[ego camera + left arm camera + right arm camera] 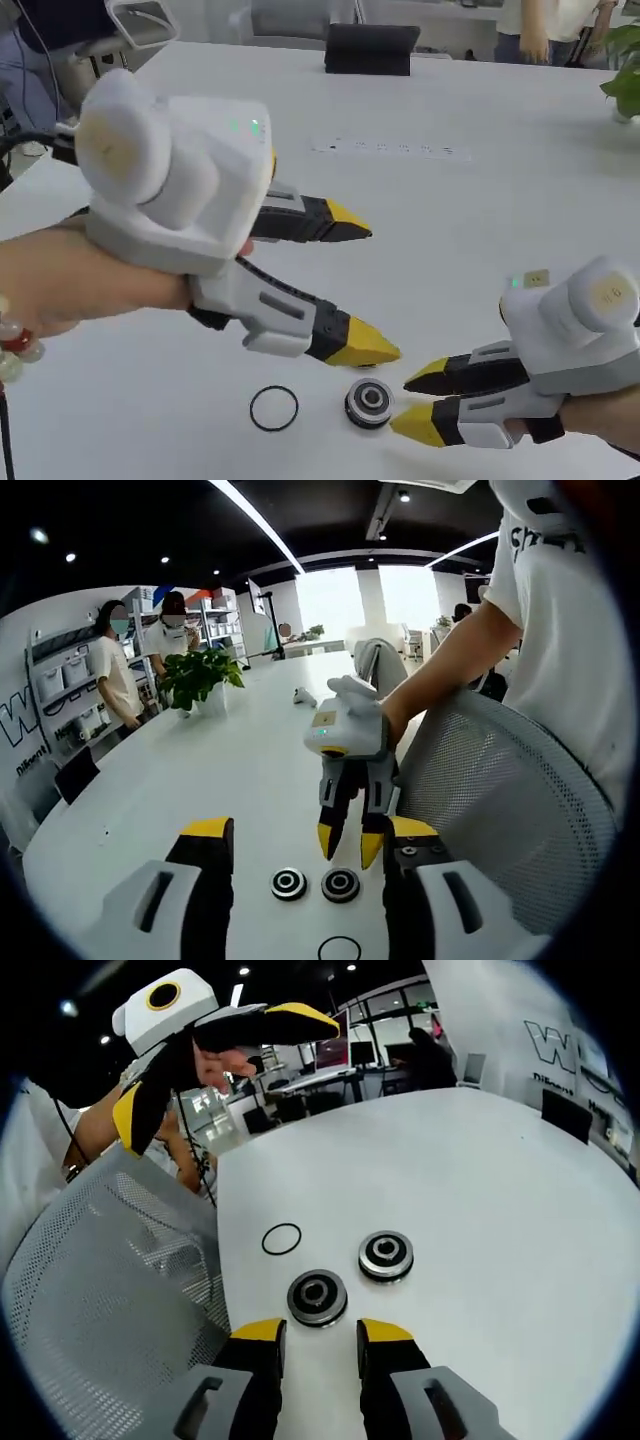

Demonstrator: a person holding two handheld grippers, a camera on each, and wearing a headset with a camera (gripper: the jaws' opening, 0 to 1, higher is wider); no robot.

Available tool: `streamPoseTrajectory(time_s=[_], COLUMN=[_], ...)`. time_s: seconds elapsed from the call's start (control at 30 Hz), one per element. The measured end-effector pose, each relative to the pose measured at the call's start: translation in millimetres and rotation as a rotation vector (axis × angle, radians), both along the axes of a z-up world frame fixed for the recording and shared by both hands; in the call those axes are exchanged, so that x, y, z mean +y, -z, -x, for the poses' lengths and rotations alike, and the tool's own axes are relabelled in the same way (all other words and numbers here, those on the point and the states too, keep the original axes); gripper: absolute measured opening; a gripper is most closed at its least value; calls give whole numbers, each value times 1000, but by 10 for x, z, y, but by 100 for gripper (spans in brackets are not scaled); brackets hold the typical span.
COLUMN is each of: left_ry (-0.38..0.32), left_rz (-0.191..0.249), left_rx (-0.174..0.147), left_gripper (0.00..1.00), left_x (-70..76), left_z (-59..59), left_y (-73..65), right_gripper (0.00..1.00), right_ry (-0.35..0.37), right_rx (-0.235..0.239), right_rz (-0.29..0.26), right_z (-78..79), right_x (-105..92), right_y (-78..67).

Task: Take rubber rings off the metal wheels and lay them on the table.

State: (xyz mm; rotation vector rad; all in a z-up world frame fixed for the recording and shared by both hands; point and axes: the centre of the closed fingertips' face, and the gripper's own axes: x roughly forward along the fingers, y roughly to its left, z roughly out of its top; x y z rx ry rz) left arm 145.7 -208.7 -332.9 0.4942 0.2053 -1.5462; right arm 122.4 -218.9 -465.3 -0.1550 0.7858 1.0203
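Note:
Two round metal wheels lie side by side on the white table. Beside them lies a loose black rubber ring. In the head view one wheel sits right of the ring. My right gripper is open and empty, low over the table, its tips just short of the nearer wheel. My left gripper hangs wide open above the wheels, holding nothing. The left gripper view shows both wheels, the ring and the right gripper.
A grey mesh chair back stands at the table's near edge. A potted plant sits at a far corner and a black stand at the far side. People stand beyond the table.

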Motion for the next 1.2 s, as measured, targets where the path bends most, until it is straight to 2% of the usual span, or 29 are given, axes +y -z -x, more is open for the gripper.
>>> streamPoseTrajectory(time_s=[0.1, 0.23, 0.27, 0.33, 0.43, 0.53, 0.67, 0.93, 1.07, 1.2], left_ry=[4, -17, -29, -77, -105, -97, -107, -63, -44, -44], left_rz=[-13, -31, -22, 16, 38, 7, -10, -66, -89, -119], left_rx=[17, 24, 36, 87, 123, 140, 159, 132, 124, 111], left_gripper=[54, 53, 52, 48, 39, 36, 34, 25, 18, 13], left_x=[-40, -37, -39, -56, -51, -33, -21, -57, -71, -53], left_z=[-9, -26, -33, -42, -37, -17, -13, 73, 127, 128], left_y=[195, 414, 447, 526, 644, 762, 896, 1092, 1166, 1241], right_gripper=[26, 26, 26, 26, 25, 25, 25, 24, 23, 23], right_ry=[-8, -18, -15, -16, -23, -26, -25, -38, -44, -40], right_rx=[-2, -5, -5, -8, -8, -8, -11, -27, -61, -73], right_rz=[7, 16, 16, 17, 22, 26, 24, 43, 57, 60], right_z=[8, 23, 22, 15, 19, 23, 18, 20, -4, -26], right_x=[11, 22, 23, 28, 35, 34, 45, 79, 97, 88], right_y=[17, 33, 37, 40, 57, 69, 67, 111, 101, 93])
